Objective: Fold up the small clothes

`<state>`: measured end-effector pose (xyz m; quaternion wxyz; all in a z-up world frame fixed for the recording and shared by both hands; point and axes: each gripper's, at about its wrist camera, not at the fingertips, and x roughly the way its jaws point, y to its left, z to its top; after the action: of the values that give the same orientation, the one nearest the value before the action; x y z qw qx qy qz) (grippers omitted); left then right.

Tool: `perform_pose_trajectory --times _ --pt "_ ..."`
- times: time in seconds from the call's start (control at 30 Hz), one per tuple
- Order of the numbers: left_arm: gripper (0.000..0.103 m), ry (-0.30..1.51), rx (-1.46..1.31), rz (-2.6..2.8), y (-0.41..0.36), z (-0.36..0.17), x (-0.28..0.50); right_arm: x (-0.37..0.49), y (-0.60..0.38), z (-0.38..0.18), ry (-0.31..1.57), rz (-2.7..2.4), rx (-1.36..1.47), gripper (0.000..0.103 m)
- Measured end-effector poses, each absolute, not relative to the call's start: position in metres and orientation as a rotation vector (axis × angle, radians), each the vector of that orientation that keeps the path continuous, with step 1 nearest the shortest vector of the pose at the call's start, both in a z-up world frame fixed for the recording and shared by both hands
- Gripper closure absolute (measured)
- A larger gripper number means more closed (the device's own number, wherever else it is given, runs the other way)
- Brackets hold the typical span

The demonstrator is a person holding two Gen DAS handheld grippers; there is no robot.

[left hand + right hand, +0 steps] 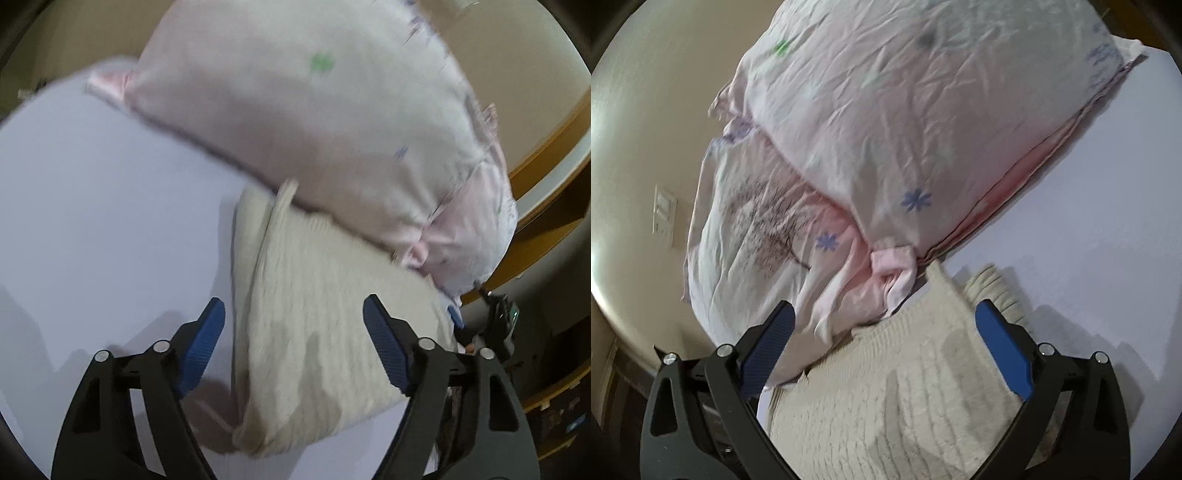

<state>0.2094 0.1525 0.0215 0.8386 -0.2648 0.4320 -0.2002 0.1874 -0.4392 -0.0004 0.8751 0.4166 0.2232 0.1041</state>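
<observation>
The cream knitted garment (325, 332) lay folded on the white sheet (92, 221), spread between and ahead of both tongs. The left gripper (293, 321) and the right gripper (884, 325) hung released, jaws wide apart. Beyond them, a pink flowered pillow (886, 129) overlapped the knit's far edge.

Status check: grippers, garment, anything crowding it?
Left gripper and right gripper open, empty. Cream knit garment flat on sheet. Pink pillow overlaps its far edge.
</observation>
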Motion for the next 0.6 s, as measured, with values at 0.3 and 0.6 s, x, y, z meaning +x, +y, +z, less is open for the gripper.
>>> perform_pose_trajectory --times 0.3,0.6 --pt "0.083 0.990 -0.819 -0.402 0.154 -0.021 0.214 0.188 -0.441 -0.008 0.479 0.302 0.938 0.004" --pt "0.088 0.783 -0.940 -0.683 0.081 0.070 0.209 0.172 -0.459 0.008 0.411 0.360 0.965 0.004"
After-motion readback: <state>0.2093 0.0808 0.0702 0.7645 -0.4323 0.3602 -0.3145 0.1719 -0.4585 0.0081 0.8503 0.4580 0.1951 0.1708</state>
